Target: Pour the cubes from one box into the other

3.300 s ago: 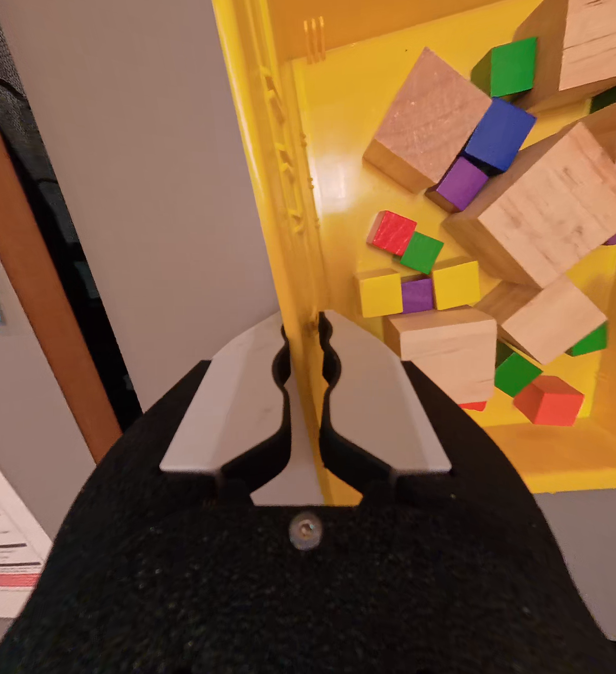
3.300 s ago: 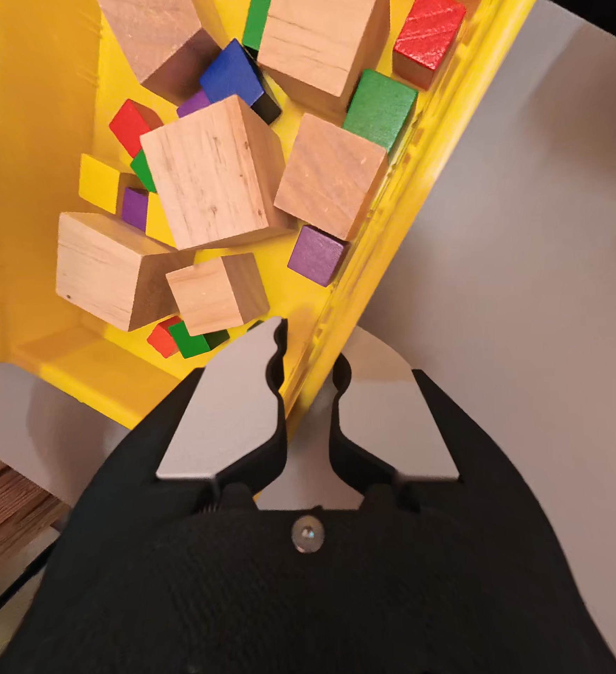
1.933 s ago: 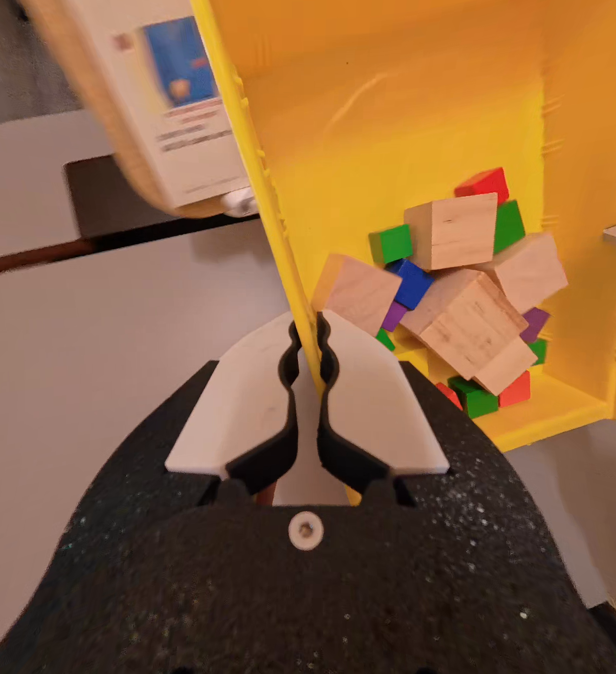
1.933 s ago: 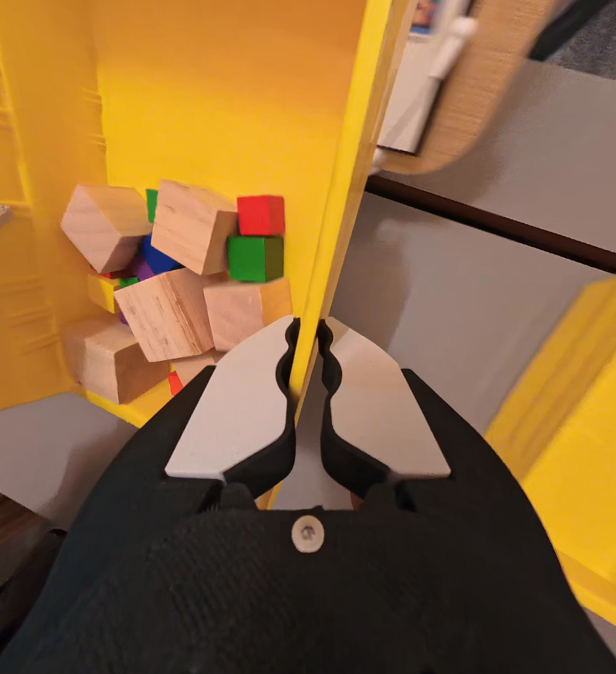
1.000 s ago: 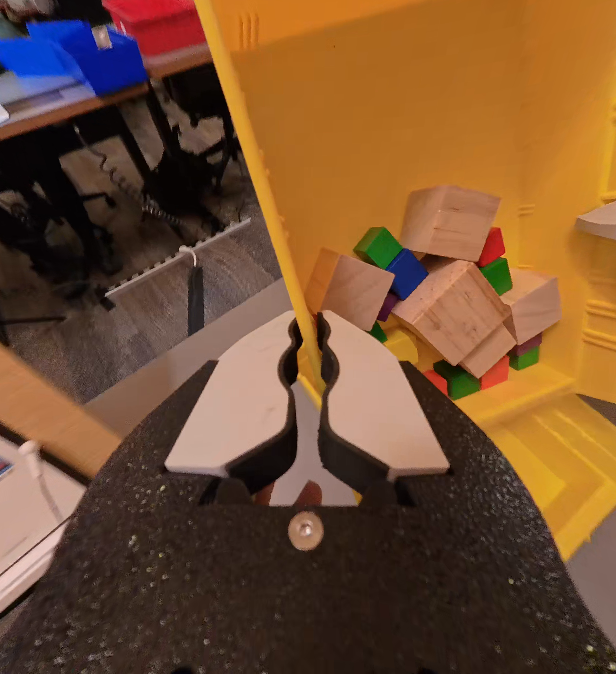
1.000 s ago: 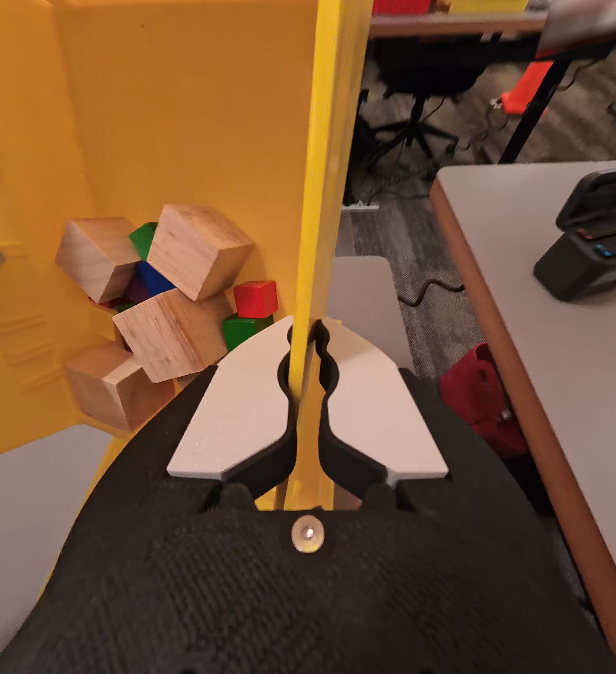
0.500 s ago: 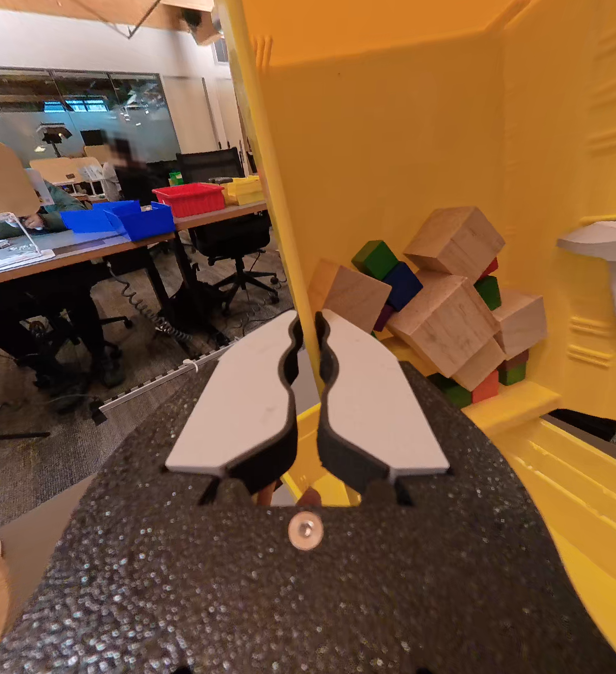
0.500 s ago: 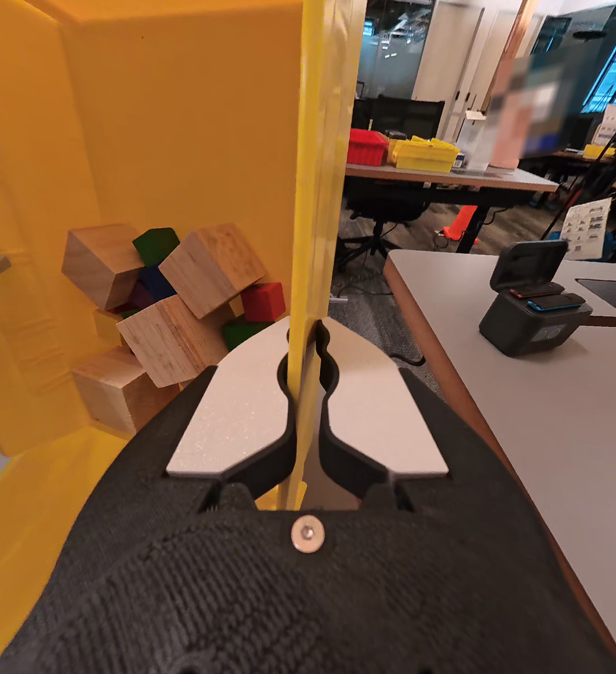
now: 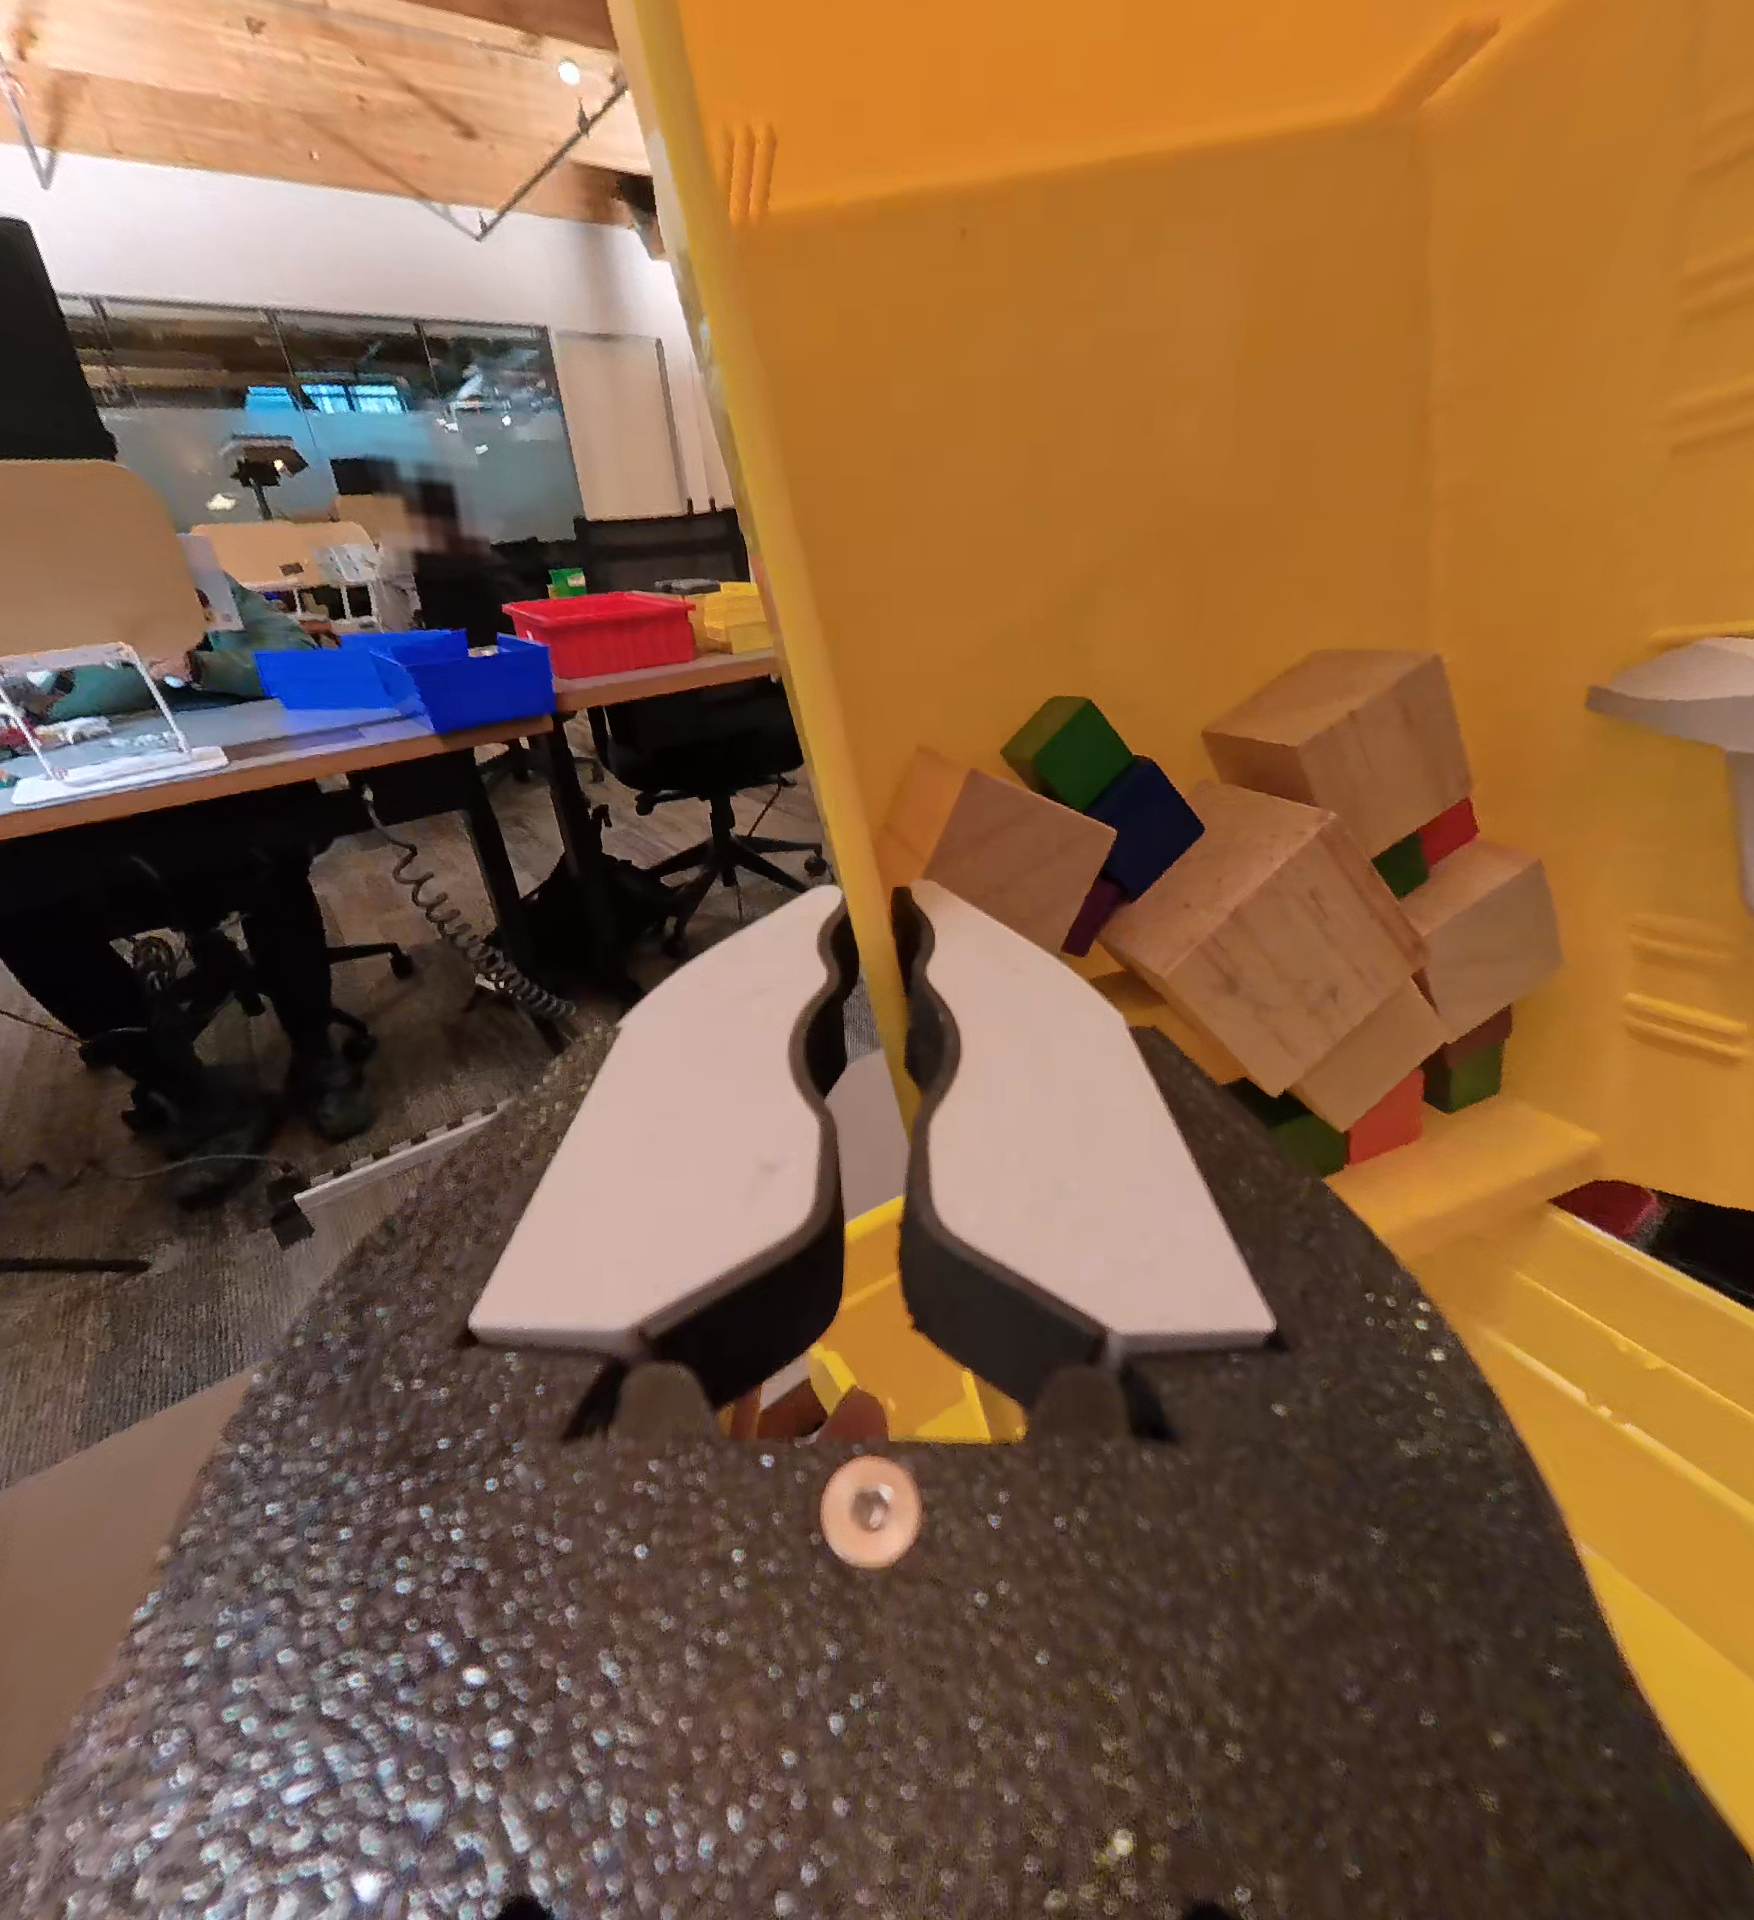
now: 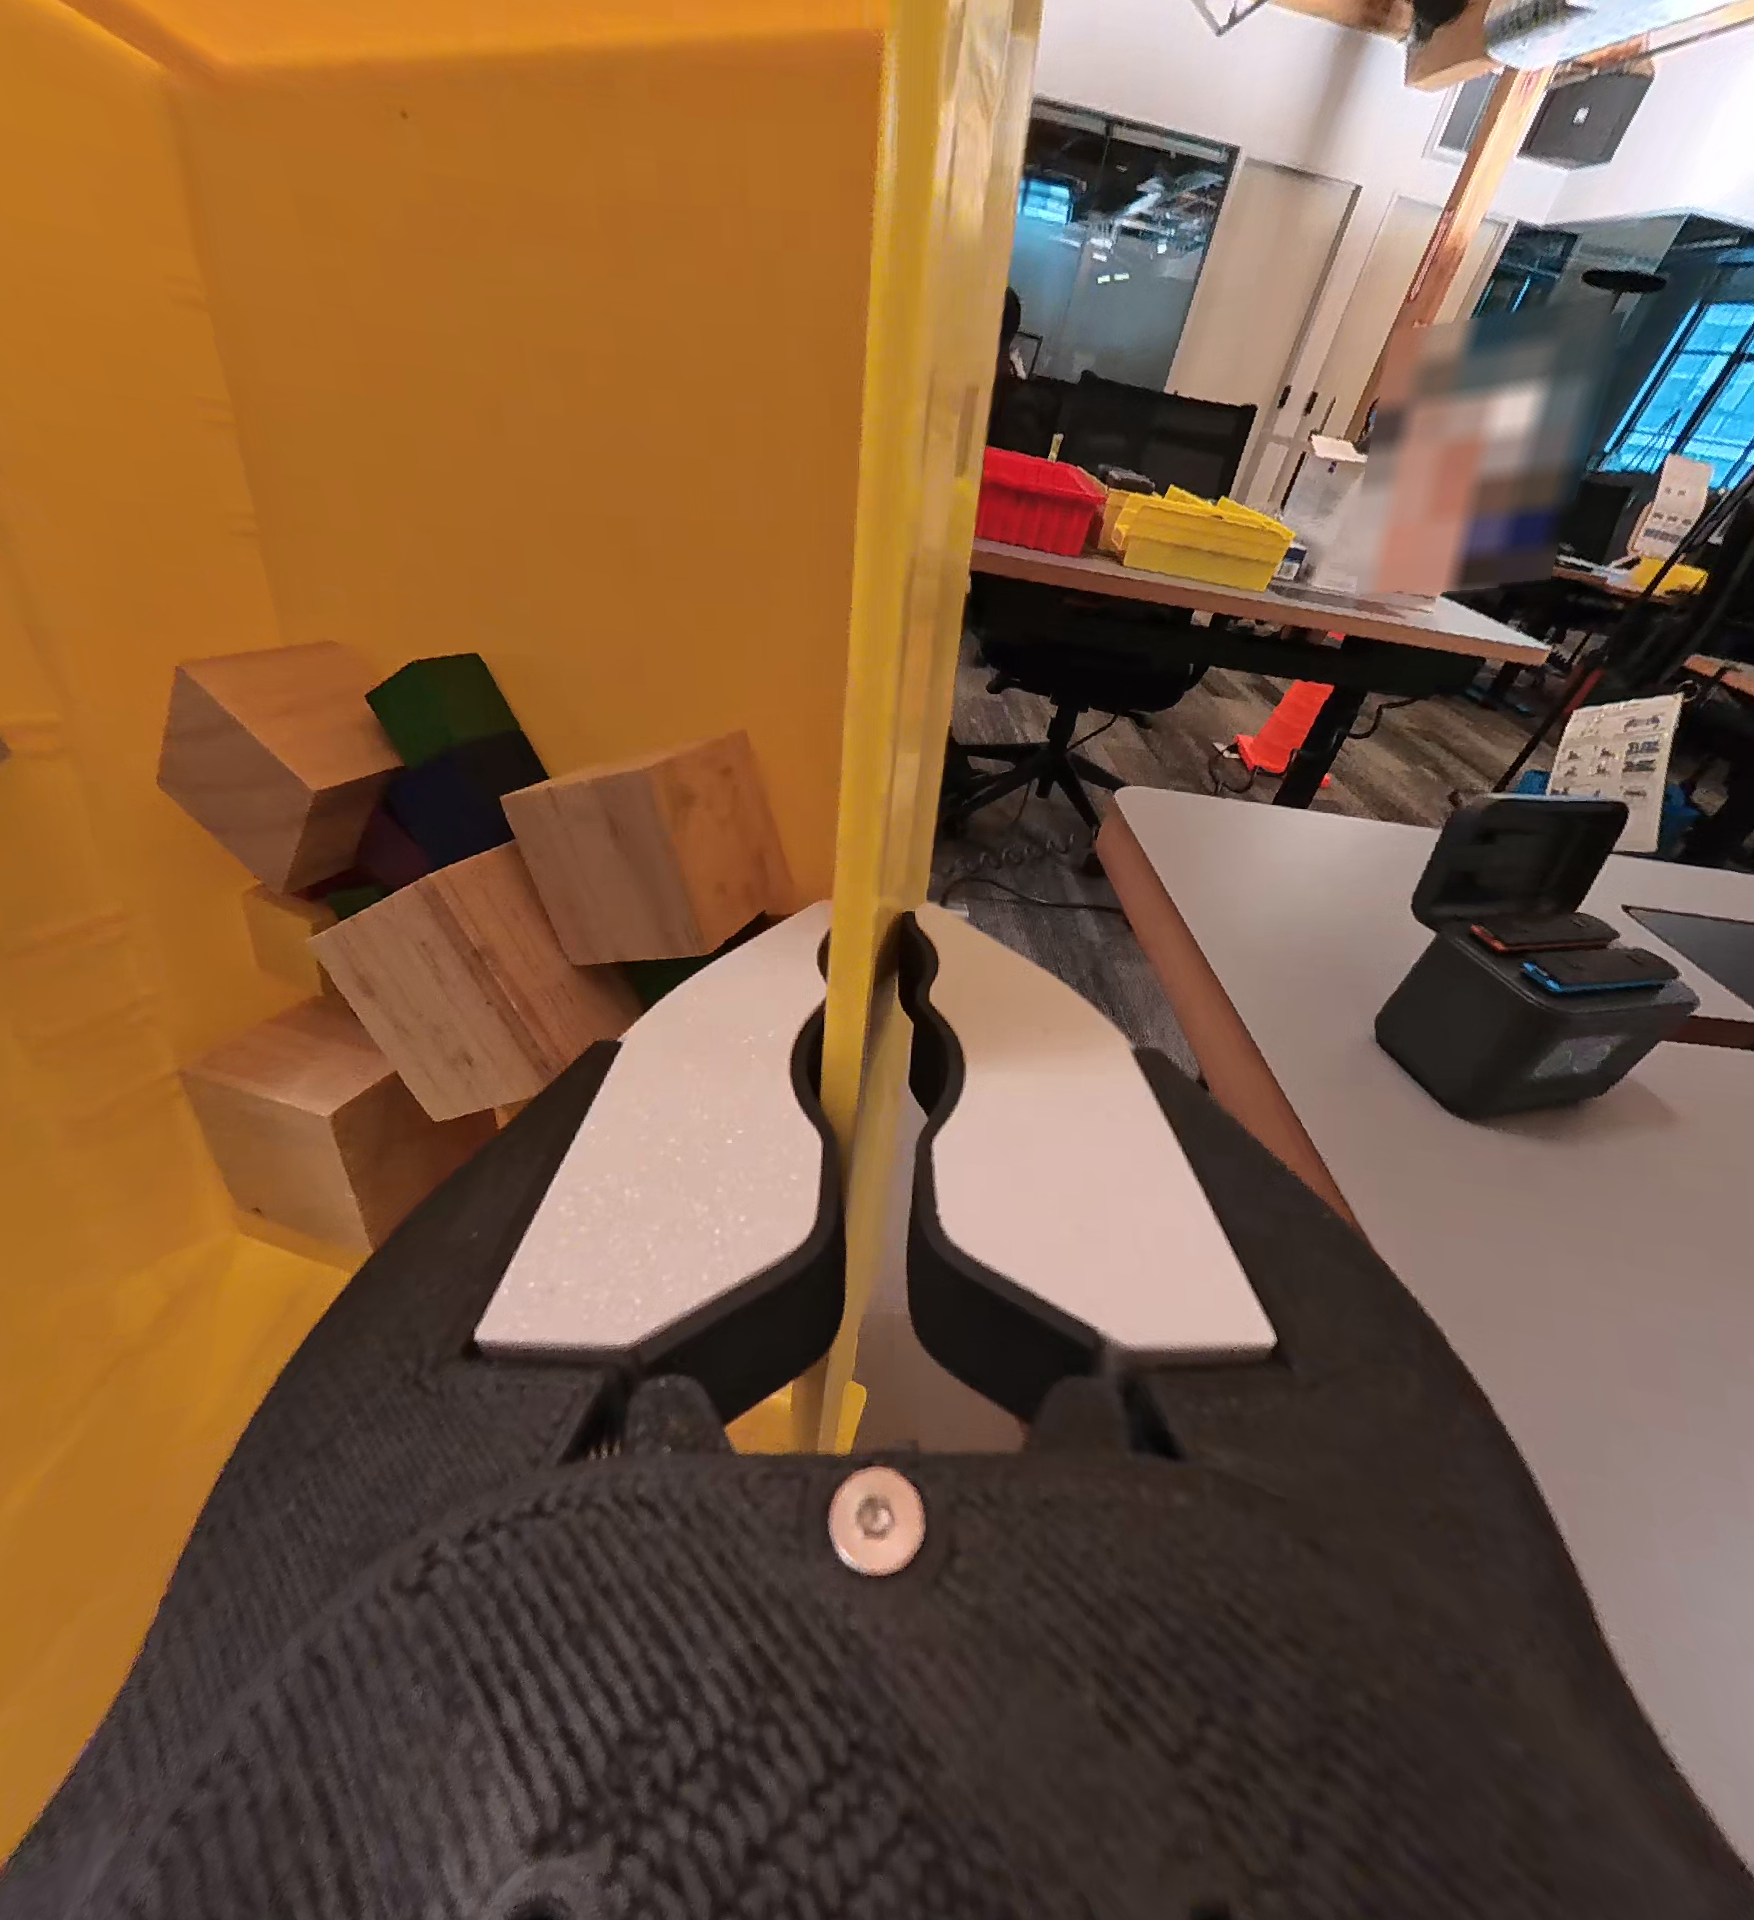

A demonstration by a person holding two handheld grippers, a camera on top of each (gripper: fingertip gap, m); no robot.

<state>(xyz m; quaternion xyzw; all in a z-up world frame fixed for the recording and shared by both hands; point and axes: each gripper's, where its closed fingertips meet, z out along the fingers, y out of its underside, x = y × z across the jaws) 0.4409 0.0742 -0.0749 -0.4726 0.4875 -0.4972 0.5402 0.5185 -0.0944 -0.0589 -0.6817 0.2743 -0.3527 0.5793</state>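
A: Yellow box [image 9: 1112,499] tipped up on end, cubes [image 9: 1257,935] piled at its low end. Both grippers' fingers clamped on opposite side walls.

B: Thin stiff plastic, shifting load. Left gripper [image 9: 875,925] and right gripper [image 10: 868,925] should stay on the rims.

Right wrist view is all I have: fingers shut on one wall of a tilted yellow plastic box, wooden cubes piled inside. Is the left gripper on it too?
Observer: Yes. The left gripper is shut on the opposite wall of the yellow plastic box.
Operator: What's at the bottom of the pile? My fingers hide it.
Observer: A small orange cube and a small green cube, wedged under the large wooden cubes against the box's low end.
Operator: Is the receiving box in sight?
Observer: Maybe. A ribbed yellow plastic edge shows below the held box's lip, across a dark gap. I can't tell whether it is the other box.
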